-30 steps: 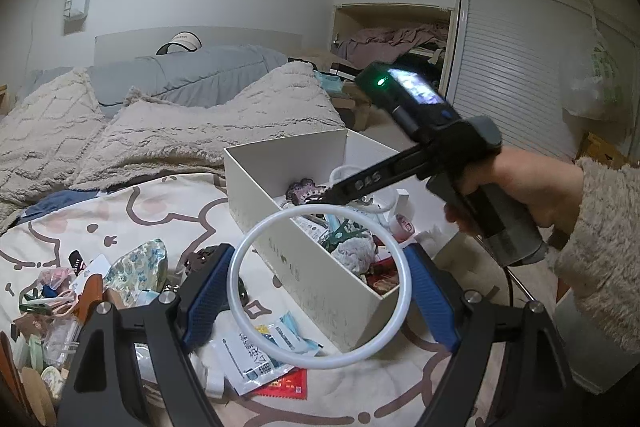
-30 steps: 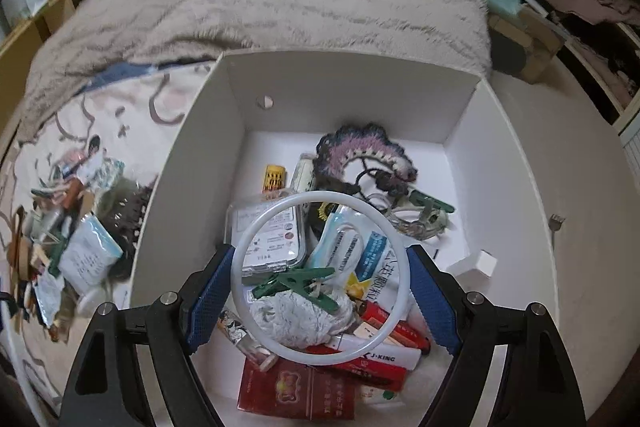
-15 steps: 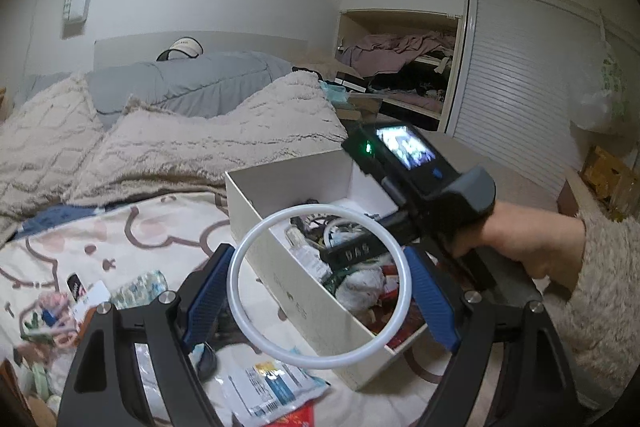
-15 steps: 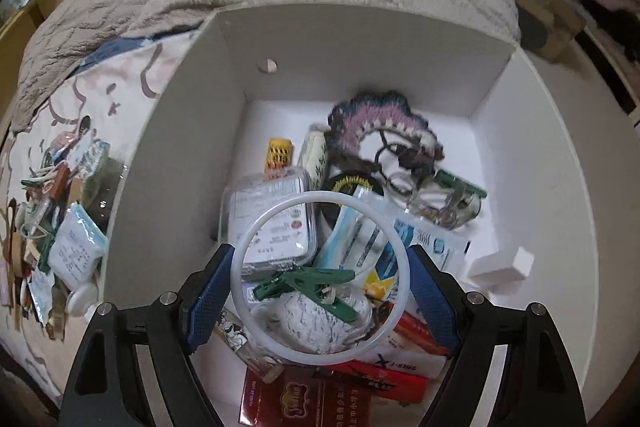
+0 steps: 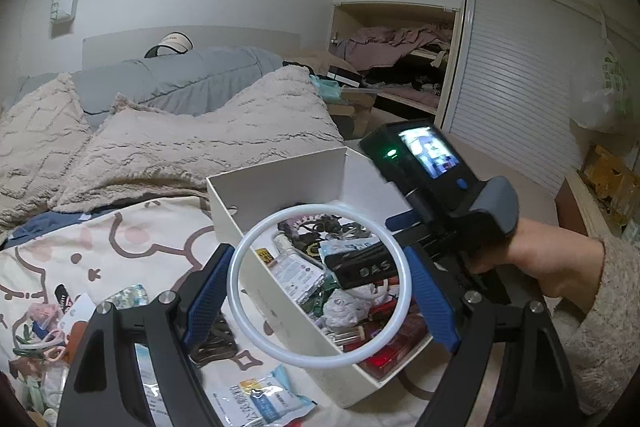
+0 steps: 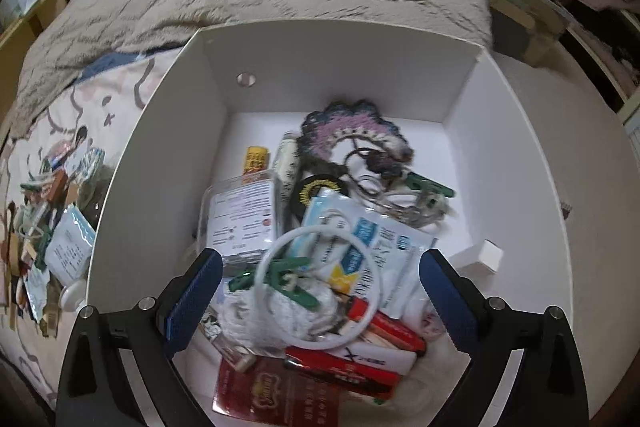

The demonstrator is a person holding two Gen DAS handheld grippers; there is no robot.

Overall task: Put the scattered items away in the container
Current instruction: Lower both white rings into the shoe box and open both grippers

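Observation:
A white box (image 6: 352, 55) sits on the bed, holding packets, green clips and a crocheted piece. My right gripper (image 6: 318, 289) hangs open above the box; a white ring (image 6: 378, 313) lies loose on the pile inside, free of the fingers. My left gripper (image 5: 320, 289) is shut on a second white ring (image 5: 240, 297) and holds it above the box's near left wall (image 5: 256, 291). The right gripper and hand (image 5: 448, 203) show in the left wrist view over the box.
Scattered small items (image 5: 44, 331) and packets (image 5: 260, 399) lie on the cartoon bedsheet (image 5: 120, 247) left of the box; they also show in the right wrist view (image 6: 52, 239). Beige blankets (image 5: 192, 143) lie behind. A closet (image 5: 520, 79) stands at right.
My right gripper has opened and its white ring has dropped onto the pile in the box. My left gripper, still holding its ring, has moved closer over the box.

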